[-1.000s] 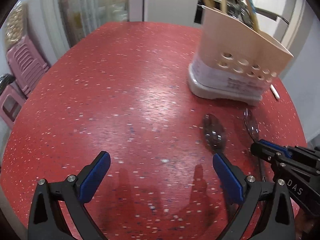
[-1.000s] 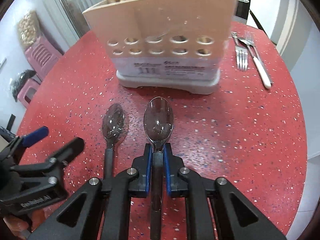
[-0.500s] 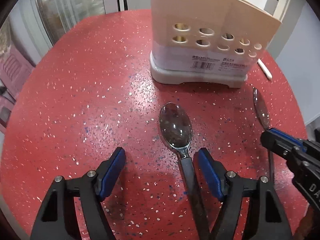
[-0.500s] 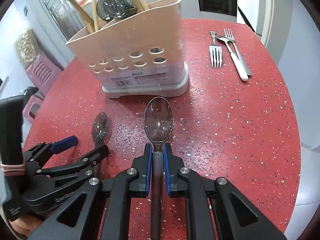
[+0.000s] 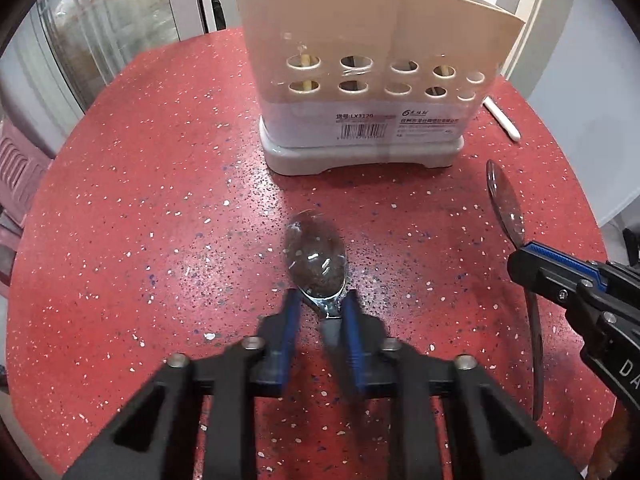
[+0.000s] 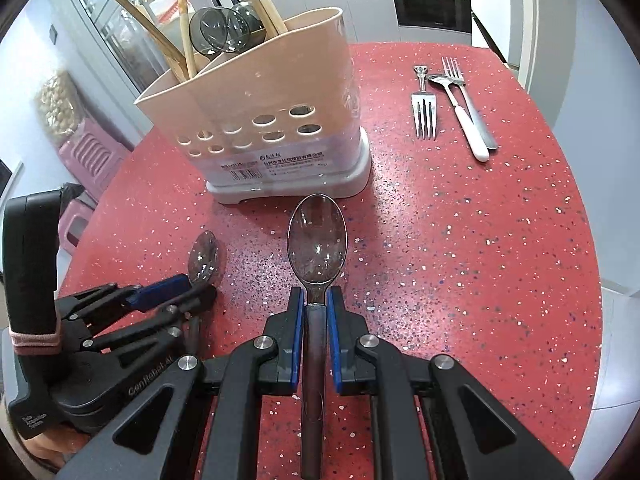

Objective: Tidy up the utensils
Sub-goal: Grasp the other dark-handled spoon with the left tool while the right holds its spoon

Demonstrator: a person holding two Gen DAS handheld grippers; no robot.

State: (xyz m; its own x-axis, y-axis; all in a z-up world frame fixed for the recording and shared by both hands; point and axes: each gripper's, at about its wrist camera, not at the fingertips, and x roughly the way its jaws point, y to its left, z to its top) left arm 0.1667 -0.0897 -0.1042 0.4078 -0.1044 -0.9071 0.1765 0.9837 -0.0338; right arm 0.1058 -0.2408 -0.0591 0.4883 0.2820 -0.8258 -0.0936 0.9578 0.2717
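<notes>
Nearest, a spoon (image 6: 317, 240) was held at its neck by the right gripper (image 6: 316, 300), bowl pointing forward above the red counter (image 6: 480, 260). A second spoon (image 5: 316, 260) was flanked at the neck by the left gripper (image 5: 318, 304), its blue pads narrowed around it; whether they pressed it could not be told through blur. Both spoons were judged stiff, light and slippery, best taken at the flat neck. Beyond stood the beige utensil holder (image 6: 256, 120), already stocked; farther right, forks (image 6: 424, 114) lay waiting.
</notes>
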